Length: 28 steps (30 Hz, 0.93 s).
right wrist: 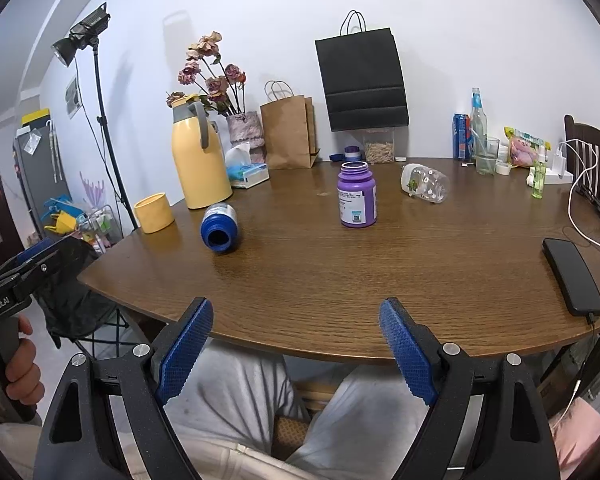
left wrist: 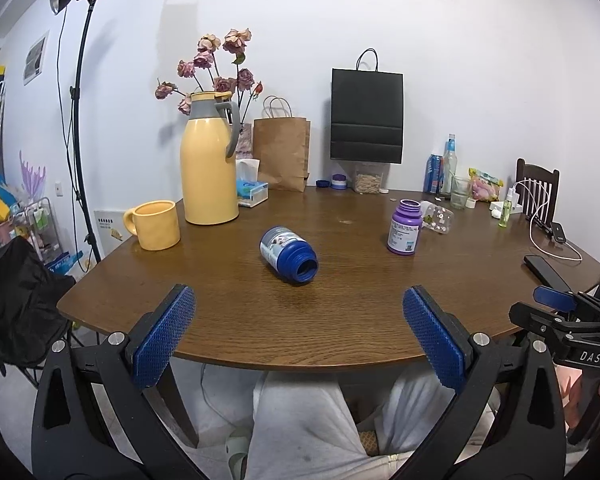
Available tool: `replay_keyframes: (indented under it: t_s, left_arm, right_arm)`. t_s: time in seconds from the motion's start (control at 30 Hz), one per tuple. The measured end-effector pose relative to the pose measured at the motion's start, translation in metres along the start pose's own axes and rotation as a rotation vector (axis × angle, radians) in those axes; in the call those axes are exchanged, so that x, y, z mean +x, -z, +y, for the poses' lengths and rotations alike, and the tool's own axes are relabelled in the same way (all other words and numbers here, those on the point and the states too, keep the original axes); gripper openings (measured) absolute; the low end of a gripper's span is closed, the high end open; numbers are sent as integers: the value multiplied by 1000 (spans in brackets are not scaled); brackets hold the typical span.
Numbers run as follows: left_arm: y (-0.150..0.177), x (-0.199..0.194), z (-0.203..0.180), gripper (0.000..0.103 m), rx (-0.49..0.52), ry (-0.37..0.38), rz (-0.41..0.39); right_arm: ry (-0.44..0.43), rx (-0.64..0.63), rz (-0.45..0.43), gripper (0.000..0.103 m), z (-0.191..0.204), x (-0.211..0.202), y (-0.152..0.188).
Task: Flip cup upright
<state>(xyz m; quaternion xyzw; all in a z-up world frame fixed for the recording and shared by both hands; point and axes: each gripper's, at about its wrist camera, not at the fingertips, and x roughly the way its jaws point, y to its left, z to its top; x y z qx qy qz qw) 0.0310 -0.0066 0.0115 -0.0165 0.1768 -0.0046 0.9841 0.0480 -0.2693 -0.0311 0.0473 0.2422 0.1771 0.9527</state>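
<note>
A blue lidless container (left wrist: 288, 254) lies on its side at the middle of the brown table (left wrist: 340, 320), mouth turned toward me; in the right wrist view the same container (right wrist: 219, 227) is left of centre. My left gripper (left wrist: 299, 297) is open and empty at the near table edge, just short of it. My right gripper (right wrist: 296, 308) is also open and empty at the near edge, with the container far to its front left. A purple bottle (right wrist: 357, 196) stands upright without a lid. A clear bottle (right wrist: 425, 182) lies on its side behind it.
A yellow mug (left wrist: 156, 225) and a tall yellow thermos jug (left wrist: 210, 164) stand at the left. Paper bags, a tissue box and dried flowers line the back wall. A black phone (right wrist: 572, 276) with cable lies at the right edge. A person's legs are under the table.
</note>
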Motion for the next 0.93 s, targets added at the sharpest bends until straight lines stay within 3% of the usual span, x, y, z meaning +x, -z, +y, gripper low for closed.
replay_keyframes:
  t_s: [0.93]
  left_arm:
    - [-3,1,1,103,1,20,7]
  right_arm:
    - [5,-44,-22,89,10,-3,-7]
